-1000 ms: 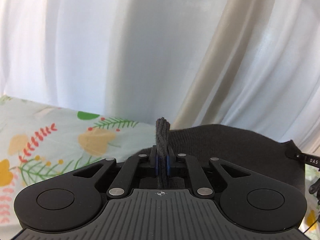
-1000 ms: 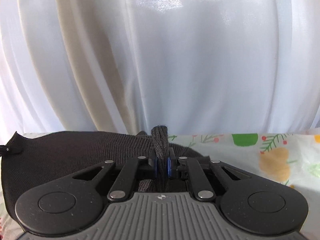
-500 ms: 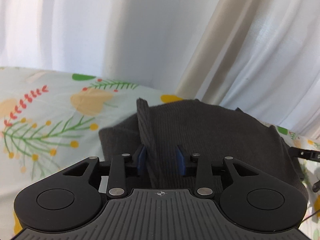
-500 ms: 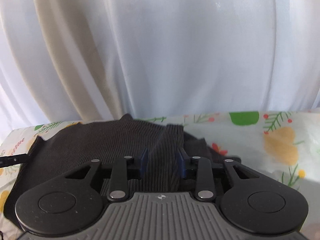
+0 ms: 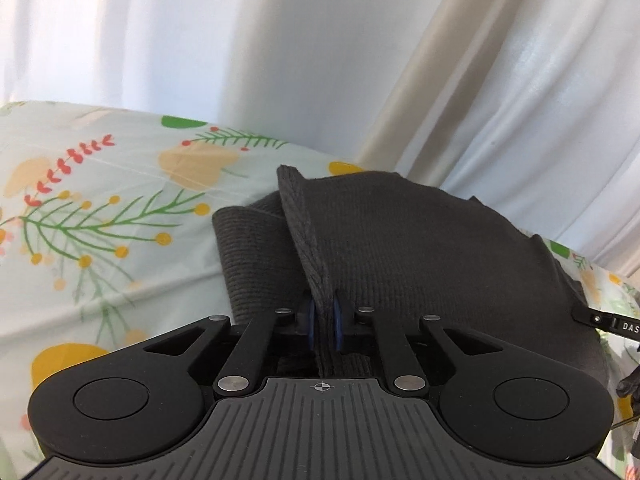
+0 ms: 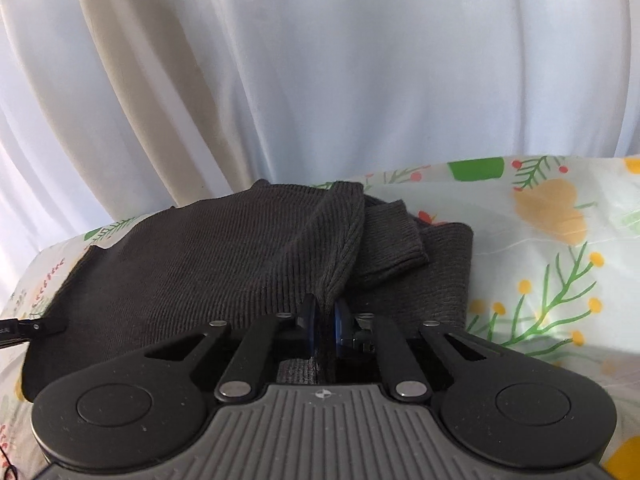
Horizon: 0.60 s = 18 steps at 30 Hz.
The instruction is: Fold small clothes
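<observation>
A dark grey ribbed knit garment lies partly folded on a floral tablecloth. My left gripper is shut on an upstanding fold at the garment's left edge. My right gripper is shut on a fold of the same garment at its right side. A sleeve cuff lies just right of that fold. The other gripper's tip shows at the right edge of the left wrist view and at the left edge of the right wrist view.
White and beige curtains hang close behind the table's far edge. The tablecloth extends to the right of the garment, and to its left in the left wrist view.
Both grippers lowered and opened half a second ago, letting the cloth go. Now both have closed again on a fold of the garment lying on the table.
</observation>
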Available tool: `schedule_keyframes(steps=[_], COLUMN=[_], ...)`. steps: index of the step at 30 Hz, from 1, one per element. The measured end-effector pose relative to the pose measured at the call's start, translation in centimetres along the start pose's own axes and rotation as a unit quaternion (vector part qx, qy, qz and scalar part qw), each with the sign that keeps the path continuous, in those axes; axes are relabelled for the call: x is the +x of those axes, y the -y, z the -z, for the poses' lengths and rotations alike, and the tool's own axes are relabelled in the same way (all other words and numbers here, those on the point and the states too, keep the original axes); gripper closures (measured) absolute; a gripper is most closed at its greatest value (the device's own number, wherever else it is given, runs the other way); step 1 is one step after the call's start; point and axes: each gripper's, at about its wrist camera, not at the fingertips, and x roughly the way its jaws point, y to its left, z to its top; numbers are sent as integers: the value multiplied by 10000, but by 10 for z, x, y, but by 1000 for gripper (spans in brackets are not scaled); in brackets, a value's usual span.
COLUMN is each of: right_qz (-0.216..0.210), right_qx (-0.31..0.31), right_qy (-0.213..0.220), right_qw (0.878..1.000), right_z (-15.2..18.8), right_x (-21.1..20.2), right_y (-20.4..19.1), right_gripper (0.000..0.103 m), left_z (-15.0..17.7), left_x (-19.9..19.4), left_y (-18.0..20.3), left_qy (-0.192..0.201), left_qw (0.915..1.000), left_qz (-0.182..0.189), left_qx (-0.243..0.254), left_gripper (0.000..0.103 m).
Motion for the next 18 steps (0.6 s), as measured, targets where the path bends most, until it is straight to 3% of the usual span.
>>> schedule_keyframes(steps=[2,11,18], right_qz=[240,579,309], right_qx=[-185,-254,-71], right_qy=[-81,7,101], right_qw=[9995,9980,9994], right_z=[3,5,23], right_x=[5,-4,-40], right_y=[0,-3,-6], right_gripper=[95,87,76], left_z=[4,8,12], left_x=[8,7,1], left_y=[-5,2,6], left_qy=[-180,-198,-239], left_qw=[9997,9995,9995], left_qz=[-68,-234,-184], left_qx=[-128,-3,65], left_gripper=[92,85,74])
